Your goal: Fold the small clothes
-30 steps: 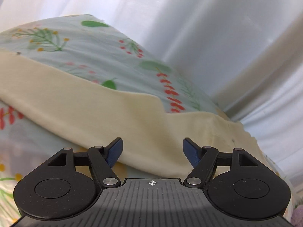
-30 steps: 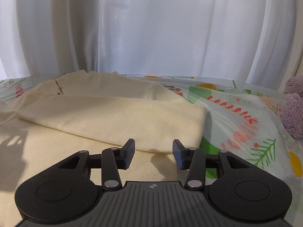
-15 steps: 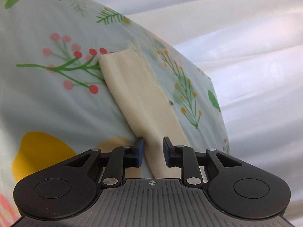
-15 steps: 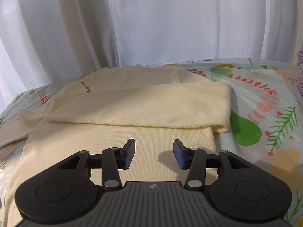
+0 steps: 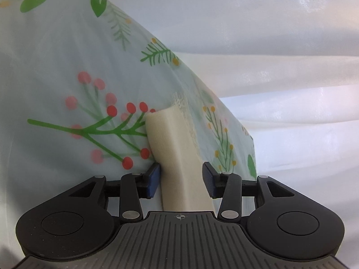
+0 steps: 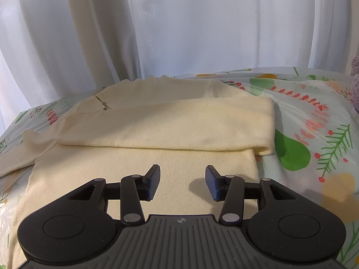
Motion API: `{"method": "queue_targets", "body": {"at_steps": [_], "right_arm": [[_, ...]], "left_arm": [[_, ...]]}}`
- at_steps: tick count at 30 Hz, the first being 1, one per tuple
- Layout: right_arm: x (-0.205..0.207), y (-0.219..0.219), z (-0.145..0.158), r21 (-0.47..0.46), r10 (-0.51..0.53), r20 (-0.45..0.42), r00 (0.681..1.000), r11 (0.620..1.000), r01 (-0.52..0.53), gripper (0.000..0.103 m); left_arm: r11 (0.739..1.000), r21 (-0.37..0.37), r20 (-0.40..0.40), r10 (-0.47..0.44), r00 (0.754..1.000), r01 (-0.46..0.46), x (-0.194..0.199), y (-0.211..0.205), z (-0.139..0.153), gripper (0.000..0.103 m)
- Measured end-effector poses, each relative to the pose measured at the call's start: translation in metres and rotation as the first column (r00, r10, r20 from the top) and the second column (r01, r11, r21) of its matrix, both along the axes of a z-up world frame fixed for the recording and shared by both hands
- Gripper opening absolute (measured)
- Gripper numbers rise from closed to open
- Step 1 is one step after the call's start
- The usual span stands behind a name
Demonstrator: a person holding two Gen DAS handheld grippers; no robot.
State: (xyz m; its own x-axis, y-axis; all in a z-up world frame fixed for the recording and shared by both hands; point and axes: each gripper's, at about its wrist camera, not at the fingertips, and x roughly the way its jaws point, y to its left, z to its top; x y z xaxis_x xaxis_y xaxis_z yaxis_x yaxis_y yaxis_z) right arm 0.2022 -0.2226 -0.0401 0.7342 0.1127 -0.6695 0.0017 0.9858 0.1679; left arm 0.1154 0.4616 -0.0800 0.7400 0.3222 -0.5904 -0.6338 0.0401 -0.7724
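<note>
You are working on the pale blue bedsheet printed with green sprigs and red berries [image 6: 314, 121], with white curtains [image 6: 179, 22] behind it. Spread across it lies the pale yellow knit sweater [image 6: 157, 170], body flat, its right sleeve [image 6: 179, 123] already laid crosswise over the chest. The other cream sleeve [image 5: 177, 157] runs out over the sheet on the left side, and that looks like the step in hand: bring it in to match.

To do it well, close on the sleeve near its cuffed end, catching both layers of knit and none of the sheet beneath, since the sheet lies right under the fabric. Lift only enough to clear the surface, carry the sleeve across in one level sweep, and lay it parallel to the folded one so the edges stack. Use your free tool to pin the body if the knit starts to drag; soft fabric like this will likely slide.

Your left gripper [image 5: 181, 180] stands partly open, straddling the sleeve: the left blue pad [image 5: 153, 179] touches the fabric's edge, the other pad sits just clear, so nothing is gripped.

Your right gripper [image 6: 182, 182] hovers over the sweater's lower body, spread wide, holding nothing.
</note>
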Motion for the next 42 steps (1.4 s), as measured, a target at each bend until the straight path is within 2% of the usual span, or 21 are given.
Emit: {"method": "queue_targets", "body": {"at_steps": [2, 4, 5, 6, 9, 12, 14, 17, 20, 23, 24, 25, 26, 27, 28, 29, 30, 32, 36, 38, 42], "right_arm": [[0.000, 0.000, 0.000, 0.004, 0.002, 0.003, 1.000, 1.000, -0.002, 0.045], [0.001, 0.002, -0.001, 0.001, 0.006, 0.002, 1.000, 1.000, -0.006, 0.045], [0.002, 0.002, -0.001, -0.001, 0.006, 0.001, 1.000, 1.000, -0.006, 0.045], [0.002, 0.002, -0.001, -0.001, 0.005, 0.000, 1.000, 1.000, -0.005, 0.045], [0.002, 0.000, -0.001, -0.001, -0.005, 0.002, 1.000, 1.000, 0.005, 0.045], [0.001, -0.002, 0.000, -0.005, -0.019, 0.008, 1.000, 1.000, 0.019, 0.045], [0.001, -0.005, 0.002, -0.003, -0.026, 0.015, 1.000, 1.000, 0.026, 0.045], [0.001, -0.007, 0.004, 0.002, -0.034, 0.025, 0.999, 0.999, 0.034, 0.045], [0.000, -0.009, 0.006, 0.019, -0.039, 0.031, 0.999, 0.999, 0.038, 0.045], [-0.002, -0.010, 0.009, 0.044, -0.039, 0.041, 0.998, 0.998, 0.037, 0.045], [-0.002, -0.011, 0.010, 0.047, -0.038, 0.045, 0.998, 0.998, 0.036, 0.045], [-0.003, -0.011, 0.010, 0.048, -0.038, 0.049, 0.998, 0.998, 0.036, 0.045], [-0.002, -0.011, 0.011, 0.049, -0.039, 0.048, 0.998, 0.998, 0.037, 0.045], [-0.002, -0.012, 0.010, 0.051, -0.042, 0.045, 0.998, 0.998, 0.040, 0.045], [0.000, -0.013, 0.011, 0.058, -0.046, 0.040, 0.998, 0.997, 0.043, 0.045], [0.001, -0.015, 0.011, 0.069, -0.046, 0.036, 0.998, 0.997, 0.043, 0.045], [0.002, -0.016, 0.011, 0.080, -0.041, 0.031, 0.999, 0.996, 0.038, 0.045], [0.009, -0.016, 0.011, 0.116, -0.006, 0.017, 1.000, 0.993, 0.004, 0.045], [0.035, -0.005, 0.011, 0.194, 0.072, -0.004, 0.997, 0.979, -0.070, 0.045], [0.056, 0.007, 0.008, 0.251, 0.126, -0.019, 0.992, 0.961, -0.117, 0.045], [0.100, 0.041, -0.004, 0.298, 0.251, -0.064, 0.966, 0.929, -0.222, 0.045]], "left_arm": [[1.000, 0.023, -0.011, -0.009, 1.000, 0.009, 0.004, 0.002, 0.002, 0.050], [0.998, 0.059, -0.053, -0.019, 0.998, 0.022, 0.009, 0.004, 0.004, 0.037], [0.997, 0.072, -0.083, -0.023, 0.996, 0.029, 0.013, 0.005, 0.003, 0.022], [0.996, 0.080, -0.118, -0.026, 0.993, 0.035, 0.014, 0.005, 0.003, 0.013], [0.994, 0.107, -0.126, -0.023, 0.992, 0.037, 0.014, 0.001, 0.004, 0.012], [0.982, 0.182, -0.137, -0.035, 0.990, 0.060, 0.018, -0.014, 0.018, 0.011], [0.963, 0.248, -0.100, -0.088, 0.991, 0.110, 0.026, -0.033, 0.038, 0.011], [0.894, 0.381, -0.033, -0.239, 0.970, 0.233, 0.050, -0.080, 0.080, 0.011], [0.774, 0.511, 0.041, -0.456, 0.889, 0.373, 0.079, -0.147, 0.122, 0.011], [0.623, 0.603, 0.072, -0.664, 0.744, 0.498, 0.101, -0.217, 0.147, 0.013], [0.566, 0.621, 0.065, -0.727, 0.684, 0.542, 0.109, -0.240, 0.149, 0.017], [0.482, 0.631, 0.035, -0.800, 0.599, 0.607, 0.119, -0.269, 0.147, 0.024], [0.427, 0.628, 0.003, -0.837, 0.547, 0.651, 0.125, -0.288, 0.142, 0.036], [0.351, 0.608, -0.068, -0.870, 0.488, 0.712, 0.130, -0.313, 0.131, 0.041], [0.304, 0.593, -0.118, -0.883, 0.454, 0.745, 0.132, -0.330, 0.120, 0.040], [0.281, 0.573, -0.156, -0.885, 0.439, 0.770, 0.132, -0.339, 0.108, 0.040], [0.269, 0.538, -0.197, -0.881, 0.429, 0.799, 0.131, -0.345, 0.092, 0.040], [0.274, 0.469, -0.255, -0.868, 0.425, 0.840, 0.127, -0.345, 0.066, 0.039], [0.336, 0.344, -0.333, -0.829, 0.448, 0.877, 0.120, -0.325, 0.028, 0.036], [0.368, 0.323, -0.336, -0.817, 0.469, 0.872, 0.116, -0.309, 0.019, 0.036], [0.377, 0.324, -0.340, -0.809, 0.479, 0.868, 0.107, -0.299, 0.018, 0.032]]}}
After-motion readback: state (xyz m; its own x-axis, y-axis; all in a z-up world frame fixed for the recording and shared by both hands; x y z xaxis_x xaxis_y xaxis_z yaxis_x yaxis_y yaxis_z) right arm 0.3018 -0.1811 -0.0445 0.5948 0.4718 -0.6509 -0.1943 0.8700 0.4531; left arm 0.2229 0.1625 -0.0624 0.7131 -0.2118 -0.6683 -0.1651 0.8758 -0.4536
